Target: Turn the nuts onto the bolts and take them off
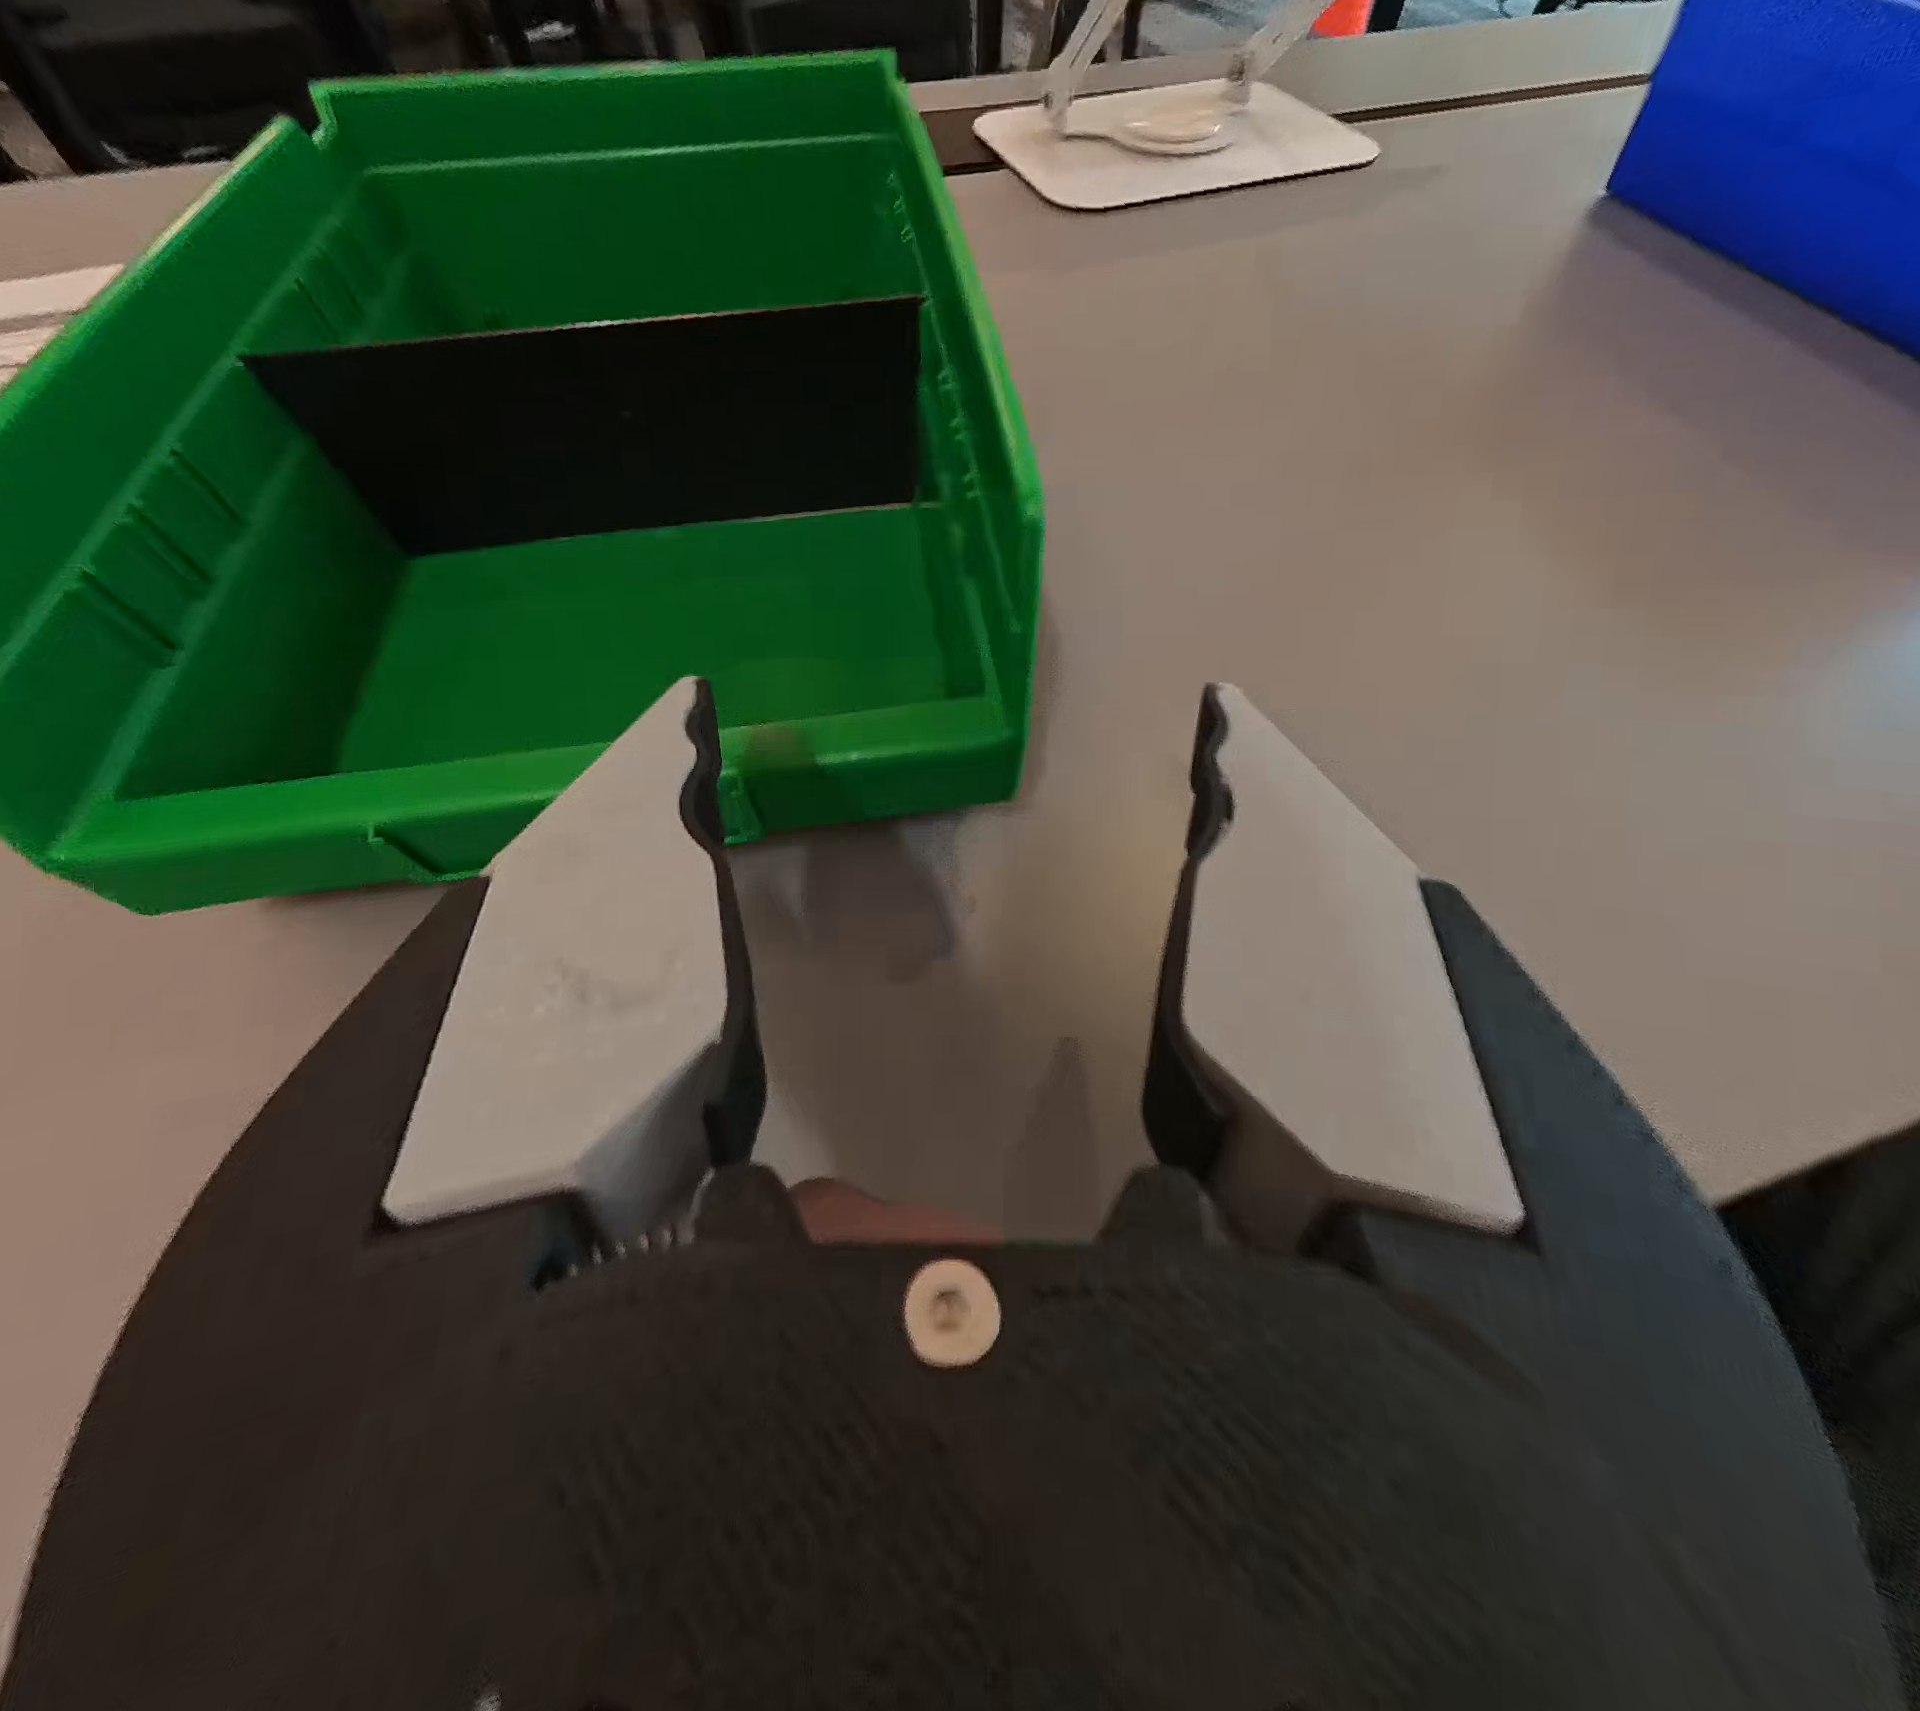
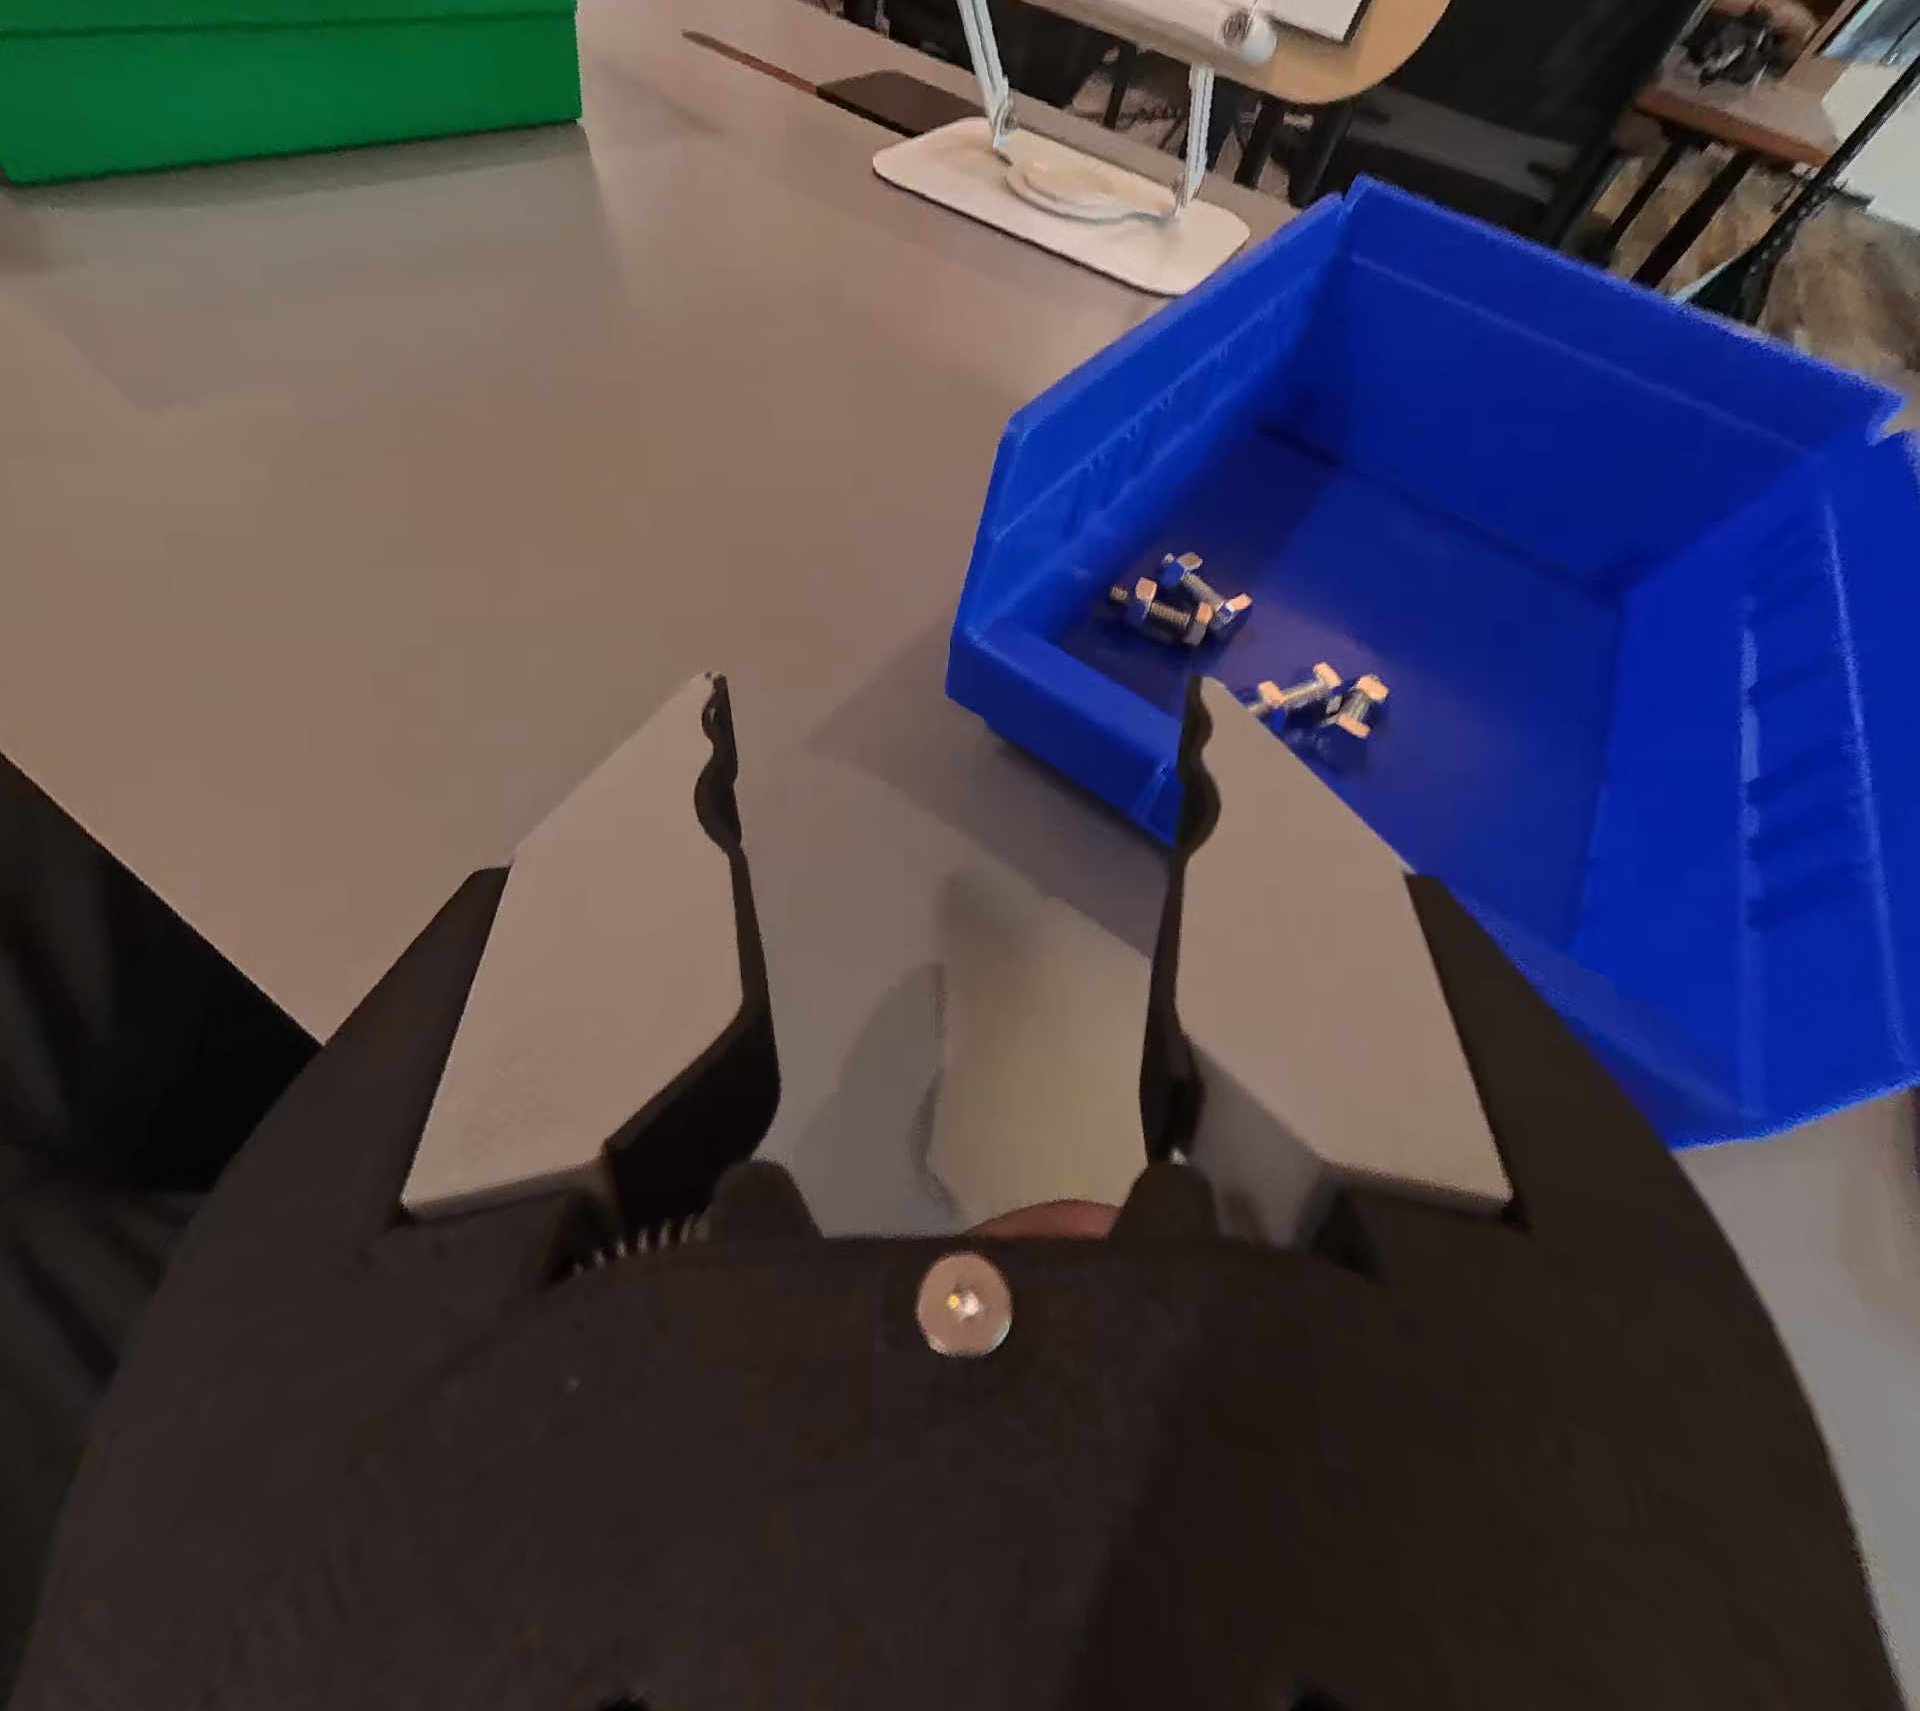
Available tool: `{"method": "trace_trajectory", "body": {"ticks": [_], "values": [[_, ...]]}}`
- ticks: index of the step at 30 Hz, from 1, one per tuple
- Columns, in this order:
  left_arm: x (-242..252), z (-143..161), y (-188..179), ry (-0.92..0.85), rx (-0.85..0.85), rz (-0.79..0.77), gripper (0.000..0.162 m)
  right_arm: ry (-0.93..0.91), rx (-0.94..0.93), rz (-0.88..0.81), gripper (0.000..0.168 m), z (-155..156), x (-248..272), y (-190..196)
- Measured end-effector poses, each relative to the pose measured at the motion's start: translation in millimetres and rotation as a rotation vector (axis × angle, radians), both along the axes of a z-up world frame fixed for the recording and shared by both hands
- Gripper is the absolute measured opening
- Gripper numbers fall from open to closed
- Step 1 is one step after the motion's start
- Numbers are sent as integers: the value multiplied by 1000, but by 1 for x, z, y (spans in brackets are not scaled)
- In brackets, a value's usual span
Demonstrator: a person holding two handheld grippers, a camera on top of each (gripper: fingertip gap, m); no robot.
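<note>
Right wrist view has the right tongs [image 2: 956,705] spread wide and empty over the counter [image 2: 436,466], just short of the blue bin [image 2: 1714,830] where the nutted bolts [image 2: 1174,607] lie in two small heaps. Clear the bin's near wall first, then drop on one bolt. Left tongs [image 1: 961,716], likewise wide and empty, face the green bin [image 1: 997,435], whose black divider [image 1: 603,414] splits it; a paper stand [image 2: 1060,196] sits well behind

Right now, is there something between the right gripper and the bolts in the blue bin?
Only the blue bin's own low front lip. The right gripper, open, hangs above bare table just before it; the bolts with nuts lie uncovered on the bin floor behind that lip.
</note>
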State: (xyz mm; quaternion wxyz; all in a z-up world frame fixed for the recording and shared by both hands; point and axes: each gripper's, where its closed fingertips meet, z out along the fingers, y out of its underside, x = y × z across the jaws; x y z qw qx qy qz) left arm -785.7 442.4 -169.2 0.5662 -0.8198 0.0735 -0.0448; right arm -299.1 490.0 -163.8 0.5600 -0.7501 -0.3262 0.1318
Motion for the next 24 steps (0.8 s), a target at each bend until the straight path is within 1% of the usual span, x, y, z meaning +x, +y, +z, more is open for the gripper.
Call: {"method": "trace_trajectory", "body": {"ticks": [3,8,9,10,11,12,13,14,16,18,20,23,24], "values": [[-7,-12,19,5,-45,22,86,-44,-42,-32,86,-11,-3,12],[7,-22,49,41,-91,-14,58,-154,-72,-105,87,-26,-18,48],[7,-25,54,76,-106,4,55,-177,-74,-128,84,-29,-20,57],[3,-23,60,133,-94,28,47,-203,-76,-151,75,-31,-21,65],[2,-20,64,177,-80,39,41,-228,-75,-177,58,-32,-20,72],[5,-18,66,201,-81,32,10,-239,-86,-168,42,-34,-22,75],[1,-17,69,236,-83,61,2,-219,-125,-139,25,-37,-28,74],[-2,-17,70,257,-84,61,2,-201,-155,-142,16,-38,-30,73],[-4,-12,70,171,-63,48,1,-238,-131,-164,13,-38,-26,72],[-14,3,63,101,-4,60,0,-269,-92,-148,12,-37,-27,62],[-22,24,53,15,52,58,0,-260,-75,-79,14,-36,-40,45],[-30,70,39,-127,177,77,0,-247,-75,18,16,-36,-74,22],[-31,83,36,-126,201,83,0,-247,-73,39,17,-36,-89,17]]}}
